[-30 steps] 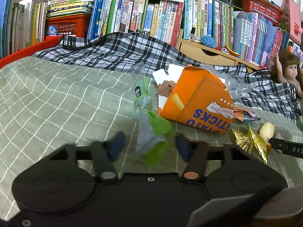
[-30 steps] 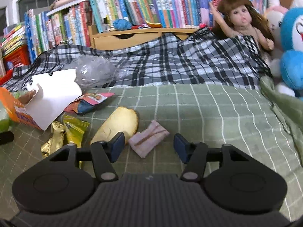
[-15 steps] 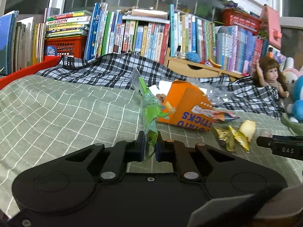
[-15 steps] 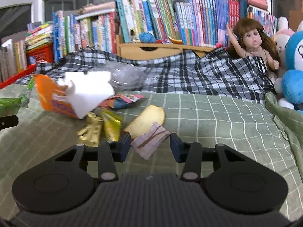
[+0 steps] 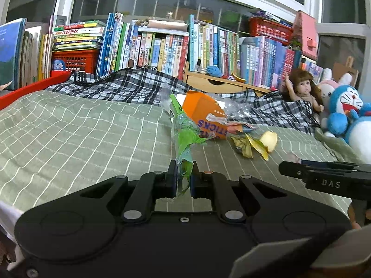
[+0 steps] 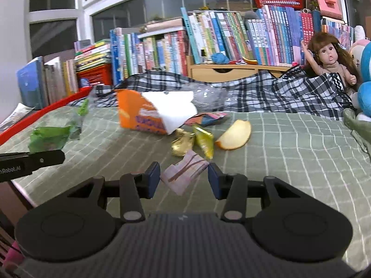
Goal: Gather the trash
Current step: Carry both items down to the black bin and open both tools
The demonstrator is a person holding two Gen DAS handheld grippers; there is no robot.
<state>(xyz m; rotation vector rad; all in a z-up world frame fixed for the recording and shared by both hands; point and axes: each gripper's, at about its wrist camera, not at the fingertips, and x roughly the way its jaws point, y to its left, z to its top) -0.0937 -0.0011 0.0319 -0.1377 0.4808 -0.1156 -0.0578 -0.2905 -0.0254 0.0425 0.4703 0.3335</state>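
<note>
My left gripper [image 5: 183,181] is shut on a crumpled green and clear plastic wrapper [image 5: 184,136], which stands up from its jaws above the green checked bed cover [image 5: 81,134]. My right gripper [image 6: 184,180] is shut on a pale pink wrapper with brown stripes [image 6: 185,173], held just off the cover. Beyond lie an orange snack box [image 6: 132,113] with its white flap open, gold and yellow wrappers [image 6: 192,140], a yellowish food slice [image 6: 235,135] and a colourful flat packet [image 6: 208,118]. In the right wrist view the left gripper [image 6: 30,159] enters from the left with the green wrapper [image 6: 48,137].
A black and white plaid blanket [image 6: 266,95] and a clear crumpled bag [image 6: 208,96] lie behind the trash. Bookshelves [image 5: 162,46] fill the back. A doll [image 6: 329,62] and plush toys [image 5: 347,113] sit at the right. A red edge [image 5: 34,85] borders the bed on the left.
The left gripper went from open to shut on the green wrapper and drew back and up. The right gripper narrowed onto the pink wrapper and lifted back from the slice.
</note>
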